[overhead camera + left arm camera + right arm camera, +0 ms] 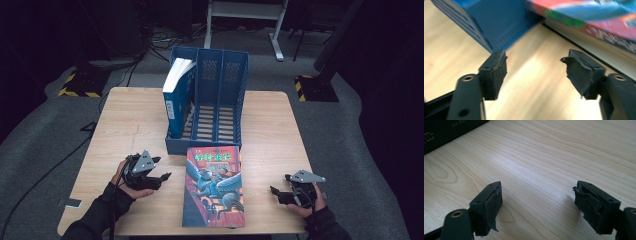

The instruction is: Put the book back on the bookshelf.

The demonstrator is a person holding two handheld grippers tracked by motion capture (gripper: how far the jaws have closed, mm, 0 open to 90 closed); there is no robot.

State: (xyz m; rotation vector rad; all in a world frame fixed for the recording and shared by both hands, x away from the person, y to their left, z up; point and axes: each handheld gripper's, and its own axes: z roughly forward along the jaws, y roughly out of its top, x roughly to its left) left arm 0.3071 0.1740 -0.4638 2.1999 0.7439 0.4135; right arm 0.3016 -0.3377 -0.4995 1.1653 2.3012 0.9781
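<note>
Broadly, my wooden table (130, 115) carries everything, and both pairs of fingers hover over its near half. Well beyond the fingers stands the blue file rack (206, 107), three compartments wide, with an upright blue-spined book (176, 97) in the compartment on my left-hand side. Between my two grippers lies the illustrated book (214, 186), flat and cover up, its far edge touching the rack's front wall. My left gripper (159, 176) sits just beside that book's left edge, fingertips pointing toward it; in the left gripper view the fingers (495, 72) stand apart with bare table between them, the rack ahead to one side and the book's edge ahead to the other. My right gripper (278, 192) rests near the book's right edge without touching it; its fingers (490, 202) are likewise spread, holding nothing.
</note>
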